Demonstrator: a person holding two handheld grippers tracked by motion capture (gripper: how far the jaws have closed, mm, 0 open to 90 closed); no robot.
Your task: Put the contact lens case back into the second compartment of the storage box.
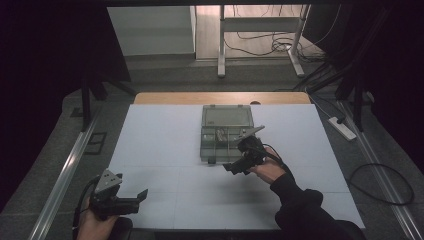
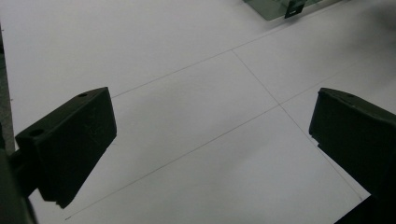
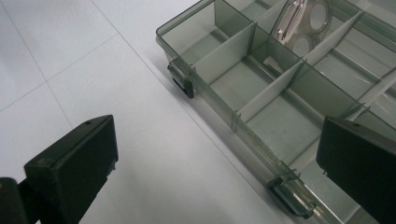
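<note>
The smoky, see-through plastic organiser box (image 1: 226, 132) sits open near the middle of the white-topped counter (image 1: 160, 145), its lid laid back on the far side and its tray split by thin dividers into small compartments. The right claw (image 1: 234, 169) hovers just off the box's near right corner, its 2 black jaws spread wide with nothing between them; in the right gripper view the near wall of the box and its 2 dark latches (image 3: 183, 81) lie just ahead of the jaws. A shiny metal piece with round holes (image 3: 303, 21) rests in a compartment toward the far side of the box, though what it is I cannot tell. The left claw (image 1: 141, 196) is held well away from the box, at the near left corner of the counter, jaws likewise spread and empty over bare surface. My reading is that the work is at the approach stage, with the right hand lining up on the box. Next it would need to settle on a target, a compartment or the front edge, and bring the jaws down squarely without nudging the light box.
</note>
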